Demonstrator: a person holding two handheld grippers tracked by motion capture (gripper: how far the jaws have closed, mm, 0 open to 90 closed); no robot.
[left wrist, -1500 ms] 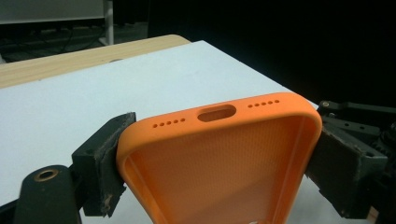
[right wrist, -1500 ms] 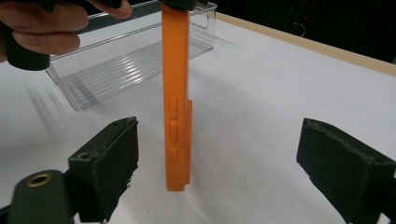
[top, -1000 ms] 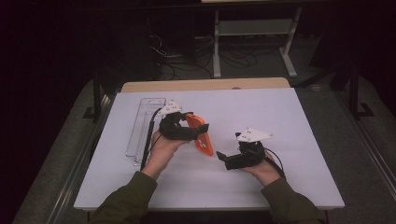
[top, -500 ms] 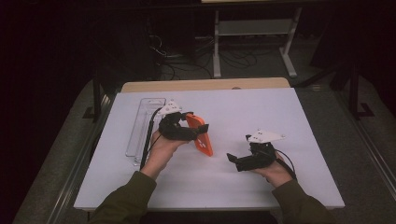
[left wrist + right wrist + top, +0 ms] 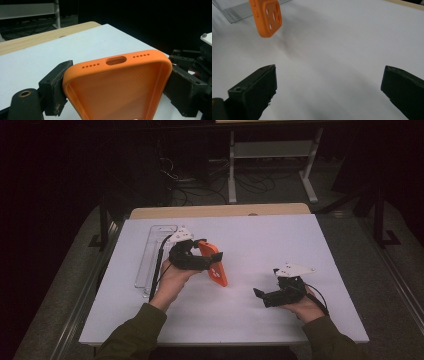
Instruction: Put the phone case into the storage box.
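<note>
Near edge, high view: two sleeved forearms come in over the white bench (image 5: 280,245).

Right gripper (image 5: 261,296): low over the bench at right, near side, pointing left. Its own view has both jaws standing wide apart with bare bench between them. Released, holding nothing. Well apart from the case.

Left gripper (image 5: 212,262): left of centre, a little farther off. Jaws clenched on the orange phone case (image 5: 214,267), one pad on each long side. In the left gripper view the case (image 5: 120,85) lies open side up towards the camera, its port end, with the slot and two rows of small holes, pointing away. The pads press both side walls; the case sits straight, not skewed.

Position of case: held up off the bench, tilted, lower end towards the near side. The right gripper view shows that end (image 5: 265,17), the one with the camera cut-out, hanging clear of the surface.

Farther left: clear plastic tray (image 5: 152,252), long, lying on the bench just behind the left hand. Looks empty as far as can be made out.

Beyond the bench: dark floor, cables, legs of a white stand.

Progress, as judged: the case is picked up and secured, so the pick is done. Left to do: whatever needs the second gripper, whether a handover or a set-down. The right gripper is open and aimed at the case, so it seems ready to take the free end. Nothing placed yet.
</note>
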